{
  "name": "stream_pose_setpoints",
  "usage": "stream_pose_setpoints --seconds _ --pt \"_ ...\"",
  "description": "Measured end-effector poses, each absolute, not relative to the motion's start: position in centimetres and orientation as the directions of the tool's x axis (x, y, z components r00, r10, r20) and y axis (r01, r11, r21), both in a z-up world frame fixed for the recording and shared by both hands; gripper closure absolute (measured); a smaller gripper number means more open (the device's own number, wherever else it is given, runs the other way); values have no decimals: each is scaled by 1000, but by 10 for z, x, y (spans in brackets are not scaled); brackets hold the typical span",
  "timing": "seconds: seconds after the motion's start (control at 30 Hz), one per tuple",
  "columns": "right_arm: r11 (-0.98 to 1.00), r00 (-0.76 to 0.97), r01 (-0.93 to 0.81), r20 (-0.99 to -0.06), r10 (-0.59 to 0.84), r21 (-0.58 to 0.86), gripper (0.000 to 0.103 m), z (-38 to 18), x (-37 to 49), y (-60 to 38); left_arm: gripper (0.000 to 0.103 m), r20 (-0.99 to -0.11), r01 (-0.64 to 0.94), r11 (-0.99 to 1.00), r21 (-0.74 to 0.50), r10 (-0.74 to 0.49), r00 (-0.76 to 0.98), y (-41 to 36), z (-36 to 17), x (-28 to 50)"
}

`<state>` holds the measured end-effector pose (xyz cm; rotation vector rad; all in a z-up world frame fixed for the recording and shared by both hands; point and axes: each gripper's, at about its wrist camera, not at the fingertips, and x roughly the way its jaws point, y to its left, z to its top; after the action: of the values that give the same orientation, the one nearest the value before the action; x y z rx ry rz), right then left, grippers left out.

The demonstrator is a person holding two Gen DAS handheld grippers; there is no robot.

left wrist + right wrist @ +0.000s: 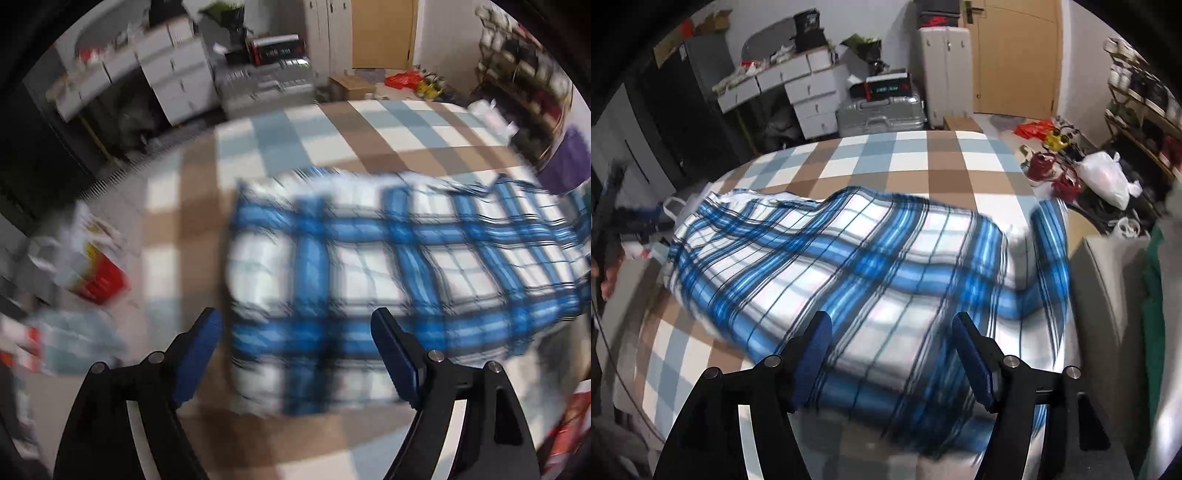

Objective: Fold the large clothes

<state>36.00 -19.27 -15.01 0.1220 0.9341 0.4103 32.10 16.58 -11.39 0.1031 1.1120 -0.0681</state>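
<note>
A blue and white plaid shirt (369,251) (849,258) lies spread on a bed covered by a brown, light blue and white checked sheet (332,133) (905,155). In the left wrist view, which is blurred, the shirt's left edge looks folded straight. My left gripper (295,317) hovers over that near left part with its jaws wide apart and nothing between the pads. My right gripper (892,319) stands open above the shirt's near edge, holding nothing. The shirt's right side drapes toward the bed's edge.
White drawers (809,99), a silver suitcase (879,114) and a wooden door (1015,55) stand beyond the bed. Red shoes (1041,166) and a white plastic bag (1104,177) lie on the floor at right. A red box (99,280) sits left of the bed.
</note>
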Motion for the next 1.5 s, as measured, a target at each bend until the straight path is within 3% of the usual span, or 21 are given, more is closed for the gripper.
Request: stream_pose_setpoints --seconds 0.1,0.17,0.23,0.33,0.4,0.43,0.47,0.67,0.77,0.87,0.97,1.03,1.1,1.2,1.23,1.27,1.3,1.33,1.37,1.5 --pt "903 503 -287 -753 425 318 34 -153 361 -176 23 -865 146 987 -66 -129 484 135 -106 313" --pt "885 499 -323 -734 461 336 34 -147 363 -154 23 -839 244 967 -79 -197 507 95 -100 311" --pt "894 513 -335 -738 438 298 36 -146 367 -132 23 -866 278 960 -26 -160 474 62 -115 317" --pt "947 454 -289 -851 262 137 37 -184 389 -102 22 -934 230 973 31 -54 354 46 -166 342" --pt "949 449 -303 -866 219 83 37 -206 397 -99 17 -946 158 987 -40 -88 312 59 -185 354" --pt "947 479 -318 -851 213 57 37 -205 396 -99 7 -941 143 989 -32 -78 329 62 -185 357" --pt "946 481 -318 -851 214 58 37 -205 398 -99 4 -943 137 990 -21 -65 325 63 -187 359" --pt "947 520 -302 -813 261 110 35 -178 374 -128 4 -901 98 995 21 -23 434 99 -147 351" --pt "956 585 -274 -772 249 102 34 -165 344 -163 4 -845 -12 996 91 84 528 144 -124 344" --pt "975 654 -201 -728 204 92 26 -157 318 -203 4 -869 -127 990 53 109 483 189 -131 345" --pt "989 667 -115 -731 145 91 9 -165 307 -231 4 -918 -199 977 -76 9 396 218 -156 348" --pt "987 631 -103 -759 161 123 9 -176 315 -234 5 -942 -178 972 -155 -91 323 215 -177 353" --pt "975 564 -107 -796 220 193 9 -191 325 -236 6 -945 -103 991 -89 -51 324 196 -182 354" --pt "959 493 -109 -823 281 263 13 -204 341 -231 25 -946 12 1000 4 0 325 167 -182 353" --pt "955 484 -109 -824 294 277 17 -206 345 -230 39 -944 22 1000 -5 -12 329 163 -180 352" --pt "945 471 -117 -820 324 306 33 -208 350 -230 64 -945 17 1000 -11 -15 326 162 -177 352" --pt "940 486 -125 -807 336 316 56 -206 352 -230 80 -946 11 1000 -12 -15 323 161 -174 351" --pt "928 473 -136 -800 368 346 72 -207 355 -230 95 -952 6 999 -34 -35 303 162 -173 349" --pt "917 457 -133 -798 393 376 85 -208 357 -230 95 -956 4 999 -44 -43 291 160 -175 346" --pt "920 478 -171 -787 390 352 94 -197 339 -229 96 -962 26 1000 -8 -15 274 152 -172 325"
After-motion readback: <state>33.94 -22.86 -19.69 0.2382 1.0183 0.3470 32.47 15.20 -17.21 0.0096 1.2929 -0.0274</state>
